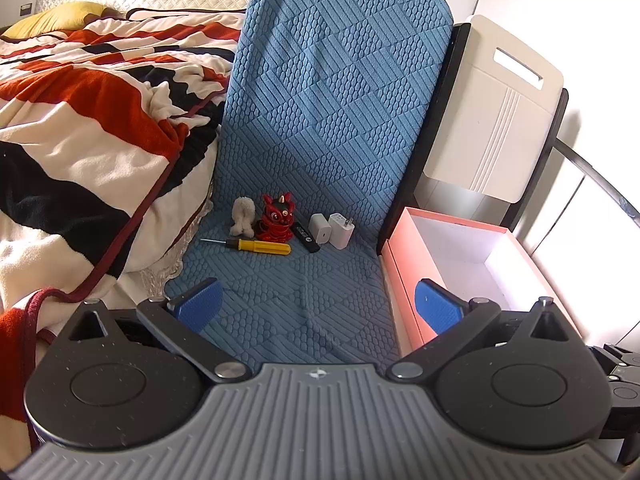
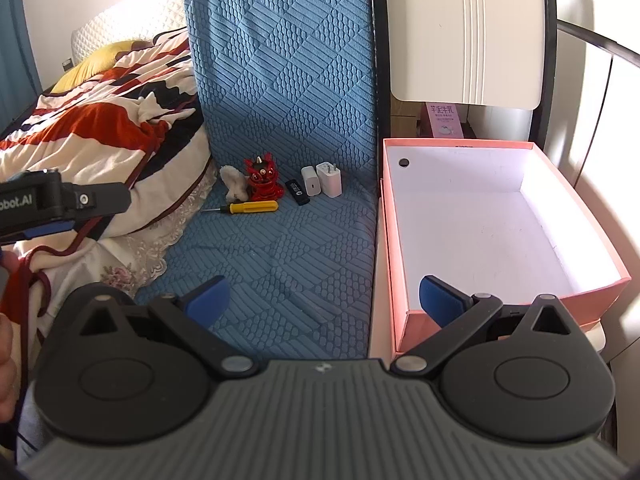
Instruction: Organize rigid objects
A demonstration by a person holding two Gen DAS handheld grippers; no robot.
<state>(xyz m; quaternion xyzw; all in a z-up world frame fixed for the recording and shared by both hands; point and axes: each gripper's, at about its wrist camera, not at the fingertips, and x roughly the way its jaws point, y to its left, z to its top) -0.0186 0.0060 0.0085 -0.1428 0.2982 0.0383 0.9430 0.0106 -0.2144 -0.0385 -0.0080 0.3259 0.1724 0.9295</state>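
Waiting with both the left tongs (image 1: pixel 318 306) and right tongs (image 2: pixel 322 300) released and empty, the task seems unstarted: the yellow screwdriver (image 2: pixel 252 207) lies far ahead, the pink box (image 2: pixel 500 216) ahead-right, so next comes reaching forward.

Both wrist cams face fwd over blue mat (image 1: pixel 304 152), sharing pink box (image 2: pixel 400 248).

The right gripper (image 2: pixel 324 300) is hanging wide open over the blue mat (image 2: pixel 280 240) (toys (image 2: pixel 262 180) sitting far back), beside the pink box (image 2: pixel 500 220).
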